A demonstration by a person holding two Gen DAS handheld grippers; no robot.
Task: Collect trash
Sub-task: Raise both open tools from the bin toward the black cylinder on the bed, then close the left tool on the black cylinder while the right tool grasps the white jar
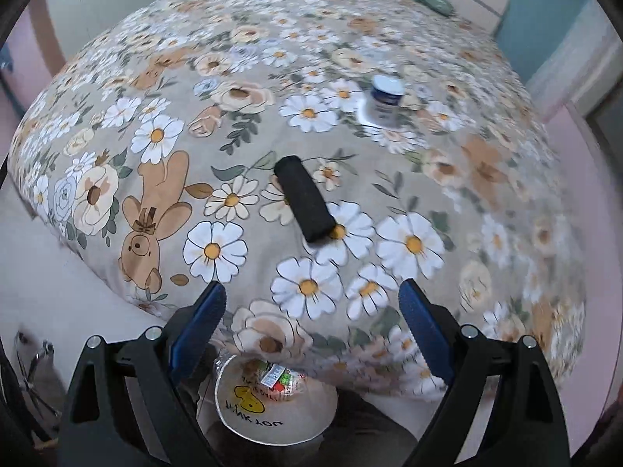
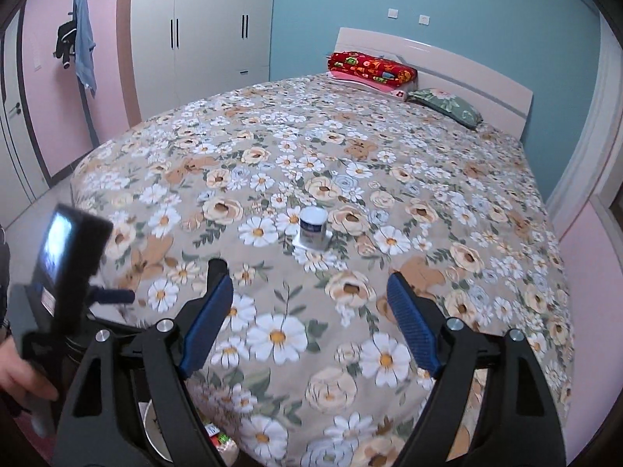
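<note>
A black rolled cylinder (image 1: 303,200) lies on the floral bed cover (image 1: 218,89), ahead of my left gripper (image 1: 313,311). That gripper is open, with nothing between its blue pads (image 1: 202,319). Farther off, to the right, a white and blue jar (image 1: 383,103) stands upright. A bag-lined bin (image 1: 241,424) sits below the bed's edge, under the left gripper, with a colourful wrapper (image 1: 278,379) inside. In the right wrist view the jar (image 2: 313,227) stands ahead of my right gripper (image 2: 307,292), which hangs open and empty over the cover (image 2: 389,179).
Pillows (image 2: 370,68) and a white headboard (image 2: 467,66) stand at the far end of the bed. White wardrobes (image 2: 206,31) line the back wall. At the left a hand (image 2: 19,377) holds the other gripper's camera unit (image 2: 70,257). The bin's rim (image 2: 150,428) shows at the bottom.
</note>
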